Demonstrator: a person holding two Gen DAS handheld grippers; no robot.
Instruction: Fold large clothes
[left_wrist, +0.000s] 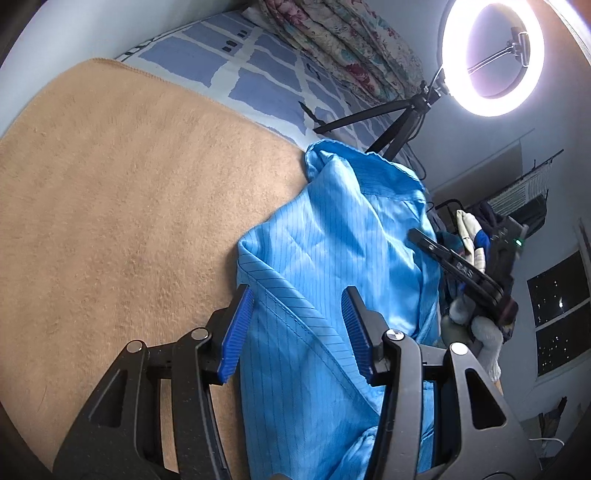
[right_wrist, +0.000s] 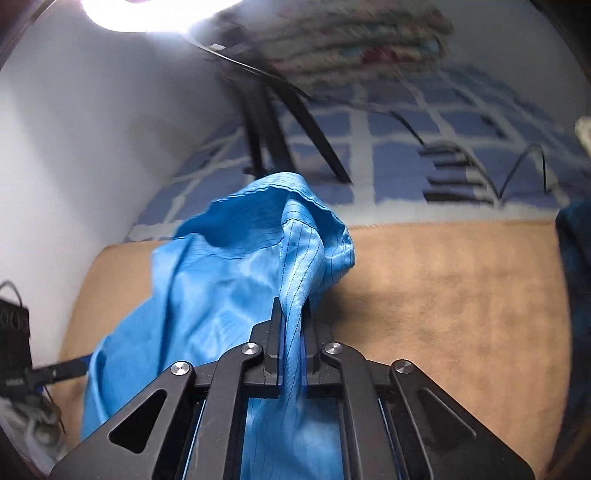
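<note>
Right wrist view shows your blue garment (right_wrist: 229, 273) bunched and unfolded on the tan blanket (right_wrist: 443, 295), so the folding has barely begun. Your right gripper (right_wrist: 293, 332) is clamped on a twisted ridge of it. Your left gripper (left_wrist: 297, 325) stands apart, straddling a seamed edge without pressing.

Blue pinstriped garment (left_wrist: 332, 236) bunched up on a tan blanket (left_wrist: 129, 184), checked blue bedsheet (left_wrist: 258, 74) behind it. Left hand-held gripper (left_wrist: 297, 306) with blue pads spread apart, a seamed fold running between them. Ring light (left_wrist: 454, 85) glowing top right on a tripod. Right hand-held gripper (left_wrist: 417, 234) poking in from the right, gloved hand (left_wrist: 480, 328) on it.
</note>
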